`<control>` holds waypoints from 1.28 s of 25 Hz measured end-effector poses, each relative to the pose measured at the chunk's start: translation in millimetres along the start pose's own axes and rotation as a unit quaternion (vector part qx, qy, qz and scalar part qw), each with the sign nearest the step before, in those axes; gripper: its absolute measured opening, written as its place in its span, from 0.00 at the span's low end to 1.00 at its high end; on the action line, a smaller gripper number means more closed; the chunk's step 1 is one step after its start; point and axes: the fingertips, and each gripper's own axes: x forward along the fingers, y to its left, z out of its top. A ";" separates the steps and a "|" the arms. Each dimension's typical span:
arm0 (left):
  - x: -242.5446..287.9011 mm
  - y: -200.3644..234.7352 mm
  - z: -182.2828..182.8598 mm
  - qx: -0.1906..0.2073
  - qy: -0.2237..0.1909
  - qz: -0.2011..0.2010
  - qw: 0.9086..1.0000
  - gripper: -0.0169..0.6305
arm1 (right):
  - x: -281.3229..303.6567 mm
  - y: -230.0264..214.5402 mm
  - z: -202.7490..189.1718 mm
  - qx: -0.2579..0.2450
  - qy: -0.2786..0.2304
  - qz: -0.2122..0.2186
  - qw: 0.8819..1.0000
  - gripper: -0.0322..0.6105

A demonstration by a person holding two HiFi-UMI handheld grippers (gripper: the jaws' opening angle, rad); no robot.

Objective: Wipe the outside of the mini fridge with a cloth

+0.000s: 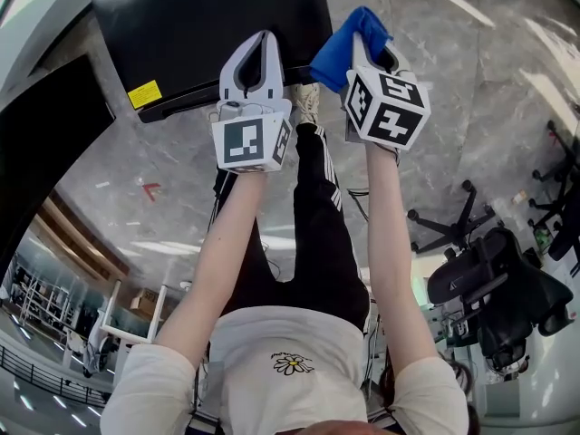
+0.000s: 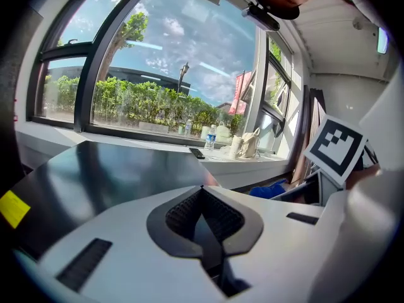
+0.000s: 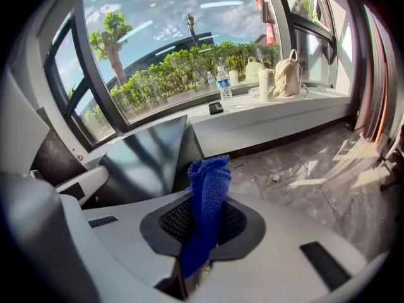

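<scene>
While near the mini fridge, right gripper pinching cloth, left gripper pressed together, office chair apart.

One black fridge stands here, with one yellow sticker on it. Right by the fridge are two grippers, the left gripper and the right gripper, and one blue cloth. On the ledge behind the fridge are two bottles, one bag and one phone.
</scene>
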 end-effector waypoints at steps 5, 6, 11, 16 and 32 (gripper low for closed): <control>-12.8 24.6 29.7 -0.026 -0.013 0.022 0.999 0.03 | -37.2 33.4 41.8 -0.054 -0.030 0.005 0.998 0.15; -17.1 30.6 41.1 -0.032 -0.019 0.026 0.999 0.03 | -44.7 44.4 51.3 -0.061 -0.034 0.007 0.998 0.15; -36.4 63.6 121.9 -0.036 -0.060 0.044 0.997 0.03 | -83.0 97.5 113.9 -0.097 -0.062 0.009 0.993 0.15; -100.6 98.4 216.0 -0.049 -0.086 0.062 0.993 0.03 | -155.5 160.0 168.0 -0.092 -0.089 0.018 0.992 0.15; -320.1 165.1 372.3 -0.033 -0.141 0.004 0.989 0.03 | -311.2 417.9 234.6 -0.164 -0.204 0.127 0.957 0.15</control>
